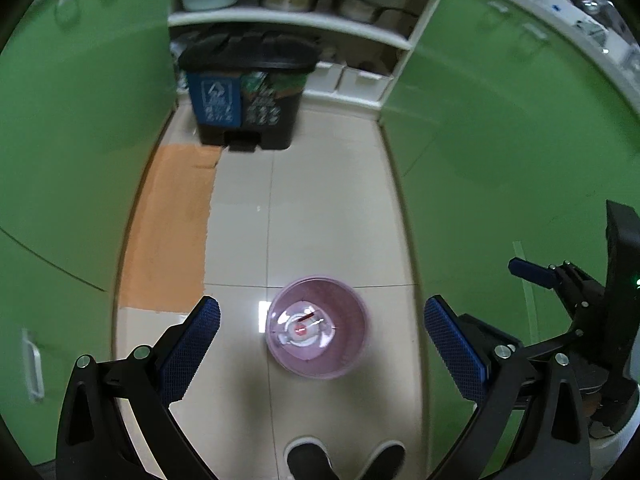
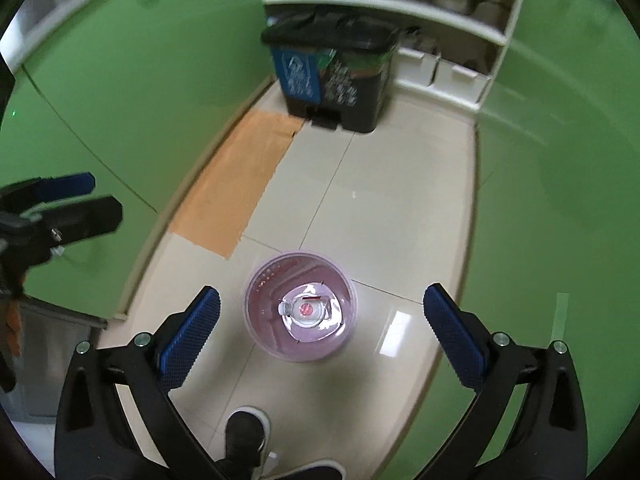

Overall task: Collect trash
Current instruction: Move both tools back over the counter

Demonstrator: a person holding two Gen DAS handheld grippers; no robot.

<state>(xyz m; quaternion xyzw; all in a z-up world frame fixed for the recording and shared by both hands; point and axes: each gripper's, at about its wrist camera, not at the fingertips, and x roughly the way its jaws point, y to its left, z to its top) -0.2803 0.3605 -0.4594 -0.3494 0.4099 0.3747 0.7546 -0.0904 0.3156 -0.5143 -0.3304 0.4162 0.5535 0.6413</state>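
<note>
Left wrist view: black bin [image 1: 248,92], blue recycling label [image 1: 216,98], text unreadable.

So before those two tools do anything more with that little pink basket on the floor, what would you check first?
1. Left tool open, nothing between its pads: ok.
2. Right tool open, nothing held: ok.
3. Pink wastebasket upright on the tile floor: ok.
4. Clear plastic trash lying inside the wastebasket: ok.
5. Black pedal bin lid shut: not ok for dumping.
6. Person's shoes clear of the wastebasket: ok.
</note>
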